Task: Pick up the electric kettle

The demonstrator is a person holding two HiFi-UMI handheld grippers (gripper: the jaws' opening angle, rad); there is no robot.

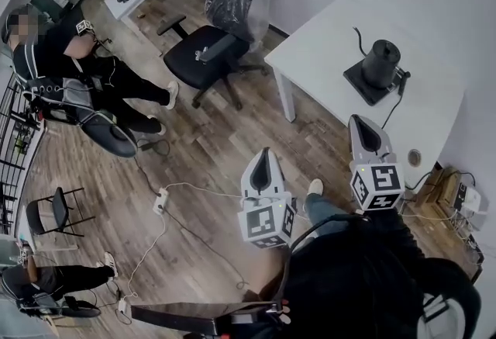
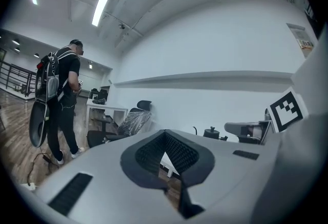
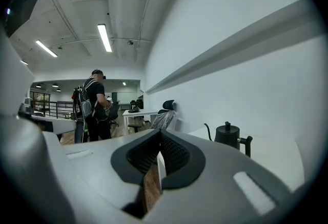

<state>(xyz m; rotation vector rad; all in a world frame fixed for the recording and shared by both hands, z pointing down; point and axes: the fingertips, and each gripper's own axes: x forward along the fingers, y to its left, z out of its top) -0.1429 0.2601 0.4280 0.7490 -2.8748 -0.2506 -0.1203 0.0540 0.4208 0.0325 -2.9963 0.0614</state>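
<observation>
Head view: electric kettle (image 1: 381, 62) sits on white desk (image 1: 325, 35), straight ahead of right gripper (image 1: 363, 124), well apart; left gripper (image 1: 263, 155) is farther. Both grippers' jaws together, nothing held.

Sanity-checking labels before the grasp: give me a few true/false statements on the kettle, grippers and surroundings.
1. The kettle sits on its base on the white table. True.
2. The right gripper holds the kettle. False: its jaws are shut on nothing, and the kettle stands untouched.
3. The left gripper has its jaws wide open. False: they are shut, with nothing between them.
4. An office chair stands beside the table. True.
</observation>
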